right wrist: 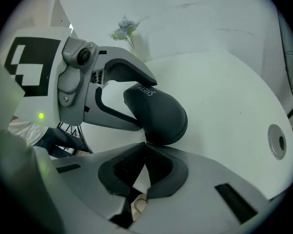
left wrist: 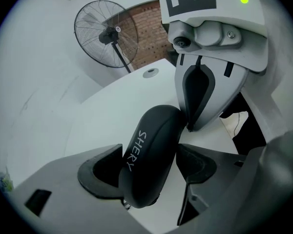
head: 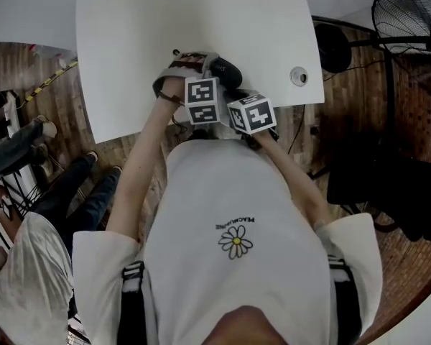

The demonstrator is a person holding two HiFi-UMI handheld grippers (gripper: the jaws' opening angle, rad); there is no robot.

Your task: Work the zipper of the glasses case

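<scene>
A black glasses case [left wrist: 149, 155] marked SHERY lies at the near edge of the white table [head: 165, 27]. My left gripper [left wrist: 149, 167] has its jaws wide apart, one pad [left wrist: 100, 172] on each side of the case, gripping it. In the right gripper view the same fingers [right wrist: 132, 69] wrap around the case [right wrist: 158, 113]. My right gripper [right wrist: 145, 147] is shut, its tips meeting against the case's lower edge. What they pinch there is hidden. In the head view both marker cubes sit just behind the case [head: 226, 69].
A round cable hole [head: 299, 76] sits in the table to the right of the case. A standing fan [head: 409, 9] is off the table's right side. Small flowers [right wrist: 124, 29] stand at the far edge. People's legs [head: 79, 185] are on the floor to the left.
</scene>
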